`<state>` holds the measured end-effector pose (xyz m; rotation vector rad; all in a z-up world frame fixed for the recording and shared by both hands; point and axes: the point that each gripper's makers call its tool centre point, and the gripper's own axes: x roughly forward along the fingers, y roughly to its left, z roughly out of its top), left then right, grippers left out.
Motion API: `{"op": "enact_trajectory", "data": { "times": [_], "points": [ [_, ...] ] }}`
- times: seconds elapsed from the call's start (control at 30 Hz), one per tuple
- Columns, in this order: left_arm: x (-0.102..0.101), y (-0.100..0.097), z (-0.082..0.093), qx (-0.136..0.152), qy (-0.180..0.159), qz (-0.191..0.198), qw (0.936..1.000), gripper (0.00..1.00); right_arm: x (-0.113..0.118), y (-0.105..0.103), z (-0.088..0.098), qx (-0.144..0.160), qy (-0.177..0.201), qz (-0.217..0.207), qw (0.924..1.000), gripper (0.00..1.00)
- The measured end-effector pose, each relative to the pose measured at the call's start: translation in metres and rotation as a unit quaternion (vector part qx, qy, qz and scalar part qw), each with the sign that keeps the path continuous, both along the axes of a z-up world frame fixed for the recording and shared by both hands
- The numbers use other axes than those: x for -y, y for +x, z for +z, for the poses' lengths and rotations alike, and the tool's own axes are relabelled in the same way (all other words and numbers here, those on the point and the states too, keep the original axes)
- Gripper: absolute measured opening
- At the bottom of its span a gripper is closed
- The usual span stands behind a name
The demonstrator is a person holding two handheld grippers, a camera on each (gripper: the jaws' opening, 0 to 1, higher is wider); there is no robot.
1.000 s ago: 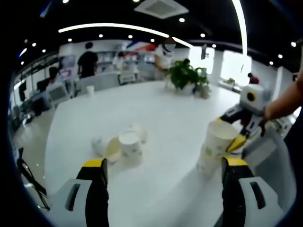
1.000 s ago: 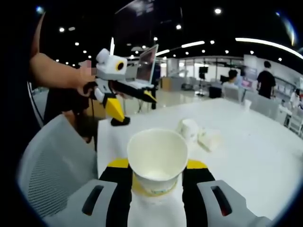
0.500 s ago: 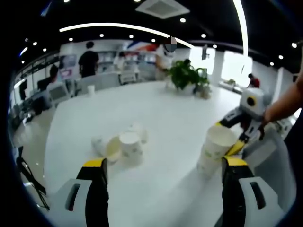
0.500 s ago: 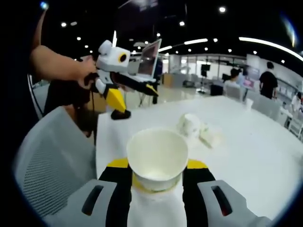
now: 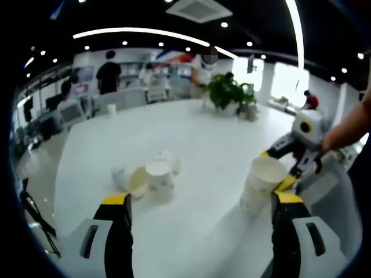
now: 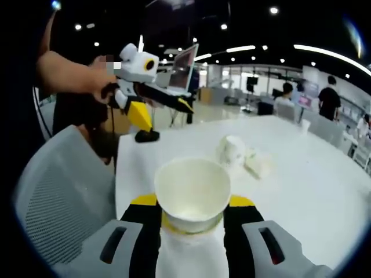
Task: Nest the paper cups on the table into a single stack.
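Several loose paper cups (image 5: pixel 148 175) huddle on the white table (image 5: pixel 203 136), one upright and others lying on their sides. My left gripper (image 5: pixel 202 200) hovers open in front of them with nothing between its fingers. To the right, a stack of nested cups (image 5: pixel 255 194) stands on the table near its edge, and my right gripper (image 5: pixel 277 168) is shut on the top cup. In the right gripper view that white cup (image 6: pixel 193 194) sits between the jaws of my right gripper (image 6: pixel 193 204), over the stack. The left gripper (image 6: pixel 165 121) hangs open at upper left, and the loose cups (image 6: pixel 243 155) lie beyond.
A grey mesh chair (image 6: pixel 52 214) stands at the table's near edge. A potted plant (image 5: pixel 229 92) and a lone far cup (image 5: pixel 110 110) are on the table's far side. A laptop (image 6: pixel 179 72) shows behind the left gripper. People stand and sit at desks in the background.
The cup in my right gripper has come down and straightened, sitting lower on the stack. My left gripper has stayed in place, open.
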<state>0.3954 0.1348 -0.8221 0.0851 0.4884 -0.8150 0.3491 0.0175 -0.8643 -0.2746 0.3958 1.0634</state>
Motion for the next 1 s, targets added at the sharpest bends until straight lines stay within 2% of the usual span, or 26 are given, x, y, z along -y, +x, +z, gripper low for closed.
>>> {"op": "enact_trajectory", "data": {
  "times": [0.27, 0.53, 0.77, 1.0],
  "points": [
    [0.000, 0.000, 0.000, 0.000, 0.000, -0.001, 1.0000, 1.00, 0.003, 0.004, 0.003, -0.002, -0.003, -0.009, 1.0000, 0.45],
    [-0.001, 0.001, 0.001, 0.002, -0.001, 0.001, 1.0000, 1.00, 0.007, 0.011, 0.025, -0.018, 0.028, -0.015, 0.9993, 0.69],
    [-0.001, 0.001, 0.003, 0.005, -0.003, 0.003, 1.0000, 1.00, 0.011, 0.020, 0.055, -0.023, 0.070, -0.018, 0.9971, 0.86],
    [0.002, 0.003, 0.005, 0.012, -0.007, 0.004, 0.9999, 1.00, 0.027, 0.035, 0.081, -0.011, 0.094, -0.044, 0.9945, 0.93]
  ]
}}
